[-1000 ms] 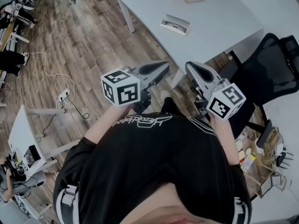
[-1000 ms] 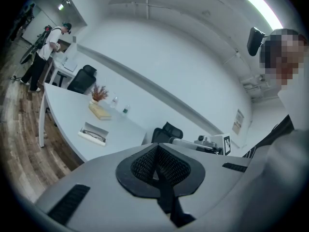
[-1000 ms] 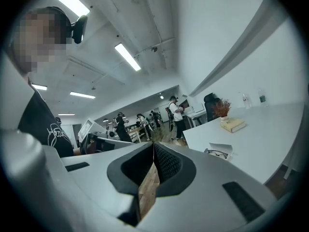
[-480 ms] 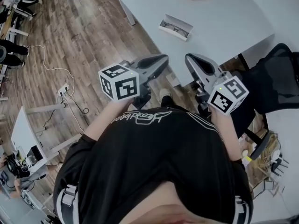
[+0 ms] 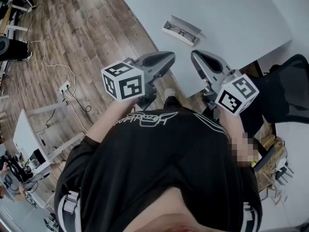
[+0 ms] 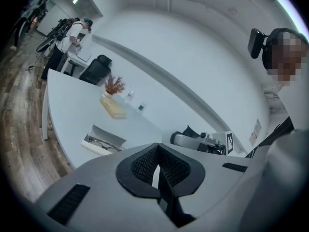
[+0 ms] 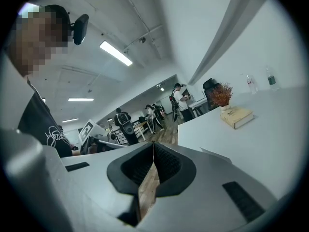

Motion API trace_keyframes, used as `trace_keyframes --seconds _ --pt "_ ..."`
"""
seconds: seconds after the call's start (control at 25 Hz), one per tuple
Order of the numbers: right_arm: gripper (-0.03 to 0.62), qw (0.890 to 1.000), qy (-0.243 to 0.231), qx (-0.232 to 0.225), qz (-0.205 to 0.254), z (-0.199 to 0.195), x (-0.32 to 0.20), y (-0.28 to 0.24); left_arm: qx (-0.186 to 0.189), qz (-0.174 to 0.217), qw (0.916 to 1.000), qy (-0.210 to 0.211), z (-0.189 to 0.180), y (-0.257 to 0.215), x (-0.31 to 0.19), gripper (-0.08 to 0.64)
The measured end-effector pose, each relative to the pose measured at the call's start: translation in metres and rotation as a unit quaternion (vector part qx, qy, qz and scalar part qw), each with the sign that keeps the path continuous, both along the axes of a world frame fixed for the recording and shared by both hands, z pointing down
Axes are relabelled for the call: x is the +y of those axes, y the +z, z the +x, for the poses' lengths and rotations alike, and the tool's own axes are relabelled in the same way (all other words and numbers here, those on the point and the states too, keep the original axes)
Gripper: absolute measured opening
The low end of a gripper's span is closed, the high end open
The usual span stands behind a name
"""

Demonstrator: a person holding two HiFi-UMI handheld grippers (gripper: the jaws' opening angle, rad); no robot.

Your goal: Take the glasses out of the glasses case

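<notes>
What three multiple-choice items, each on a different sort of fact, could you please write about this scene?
1. Where is the glasses case?
A. On the wooden floor
B. On the white table
C. On the chair seat

2. What colour is the office chair beside the table?
A. Black
B. Red
C. White

3. What state is the glasses case in?
A. Closed
B. Open and empty
C. Open, with the glasses inside

Answers:
1 B: the case lies on the tabletop, near its edge.
2 A: the chair's back and seat are black.
3 C: the lid is raised and the frames lie in the case.
</notes>
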State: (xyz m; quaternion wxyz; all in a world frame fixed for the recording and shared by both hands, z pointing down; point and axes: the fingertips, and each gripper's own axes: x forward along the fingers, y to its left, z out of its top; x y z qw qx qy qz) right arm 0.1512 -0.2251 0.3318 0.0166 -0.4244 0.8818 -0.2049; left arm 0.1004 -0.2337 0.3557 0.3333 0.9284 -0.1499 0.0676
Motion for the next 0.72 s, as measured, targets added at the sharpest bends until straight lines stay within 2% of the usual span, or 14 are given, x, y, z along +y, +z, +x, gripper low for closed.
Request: trace_keyframes --seconds 0.32,0.72 --pt "0.009 1.000 -0.016 0.007 -0.020 0.008 -0.032 0.022 -0.009 -0.025 0.9996 -0.009 0.007 0.024 -0.026 0.006" --pt "0.011 0.994 -0.022 0.105 -0.032 0.014 -0.074 0.056 -0.023 -0.041 0.9989 -0.008 0.008 0.047 -0.047 0.007"
